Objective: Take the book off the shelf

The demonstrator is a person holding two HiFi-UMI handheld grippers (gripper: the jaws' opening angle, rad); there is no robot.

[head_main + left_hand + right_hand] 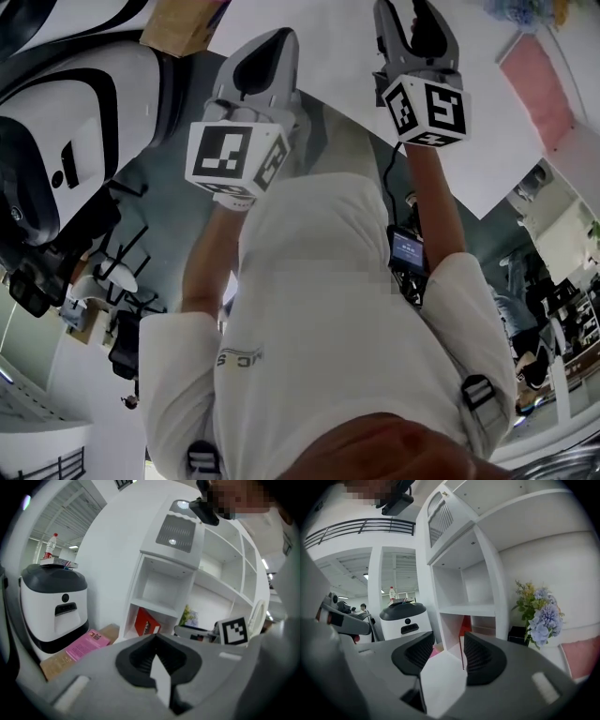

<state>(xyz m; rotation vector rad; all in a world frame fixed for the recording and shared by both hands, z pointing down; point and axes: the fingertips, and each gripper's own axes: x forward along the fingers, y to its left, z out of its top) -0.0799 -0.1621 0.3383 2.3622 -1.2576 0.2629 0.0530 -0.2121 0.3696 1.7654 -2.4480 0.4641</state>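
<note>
room: bright white hall; tall white shelf [487, 609] against the wall
far left: white bin-shaped machine [54, 606]; pink booklet [84, 644] lying on a cardboard box [58, 663] beside it
left gripper [154, 641]: jaws closed tip to tip, nothing in them; pointed at the shelf's left side
book [465, 625]: red, in the shelf's bottom compartment, not yet taken out; stands on end and leans, long axis roughly upright
right gripper [447, 639]: jaws apart, empty; book shows through the gap, straight ahead and a little right, well apart from the pads
nearer hand: probably the right one, since it is open and already lined up
edges: white upright of the shelf sits just left of the book; likely to catch the left pad
free room: compartment otherwise bare, space above the book and to its right
far right: blue and yellow flowers [539, 616], clear of the path
</note>
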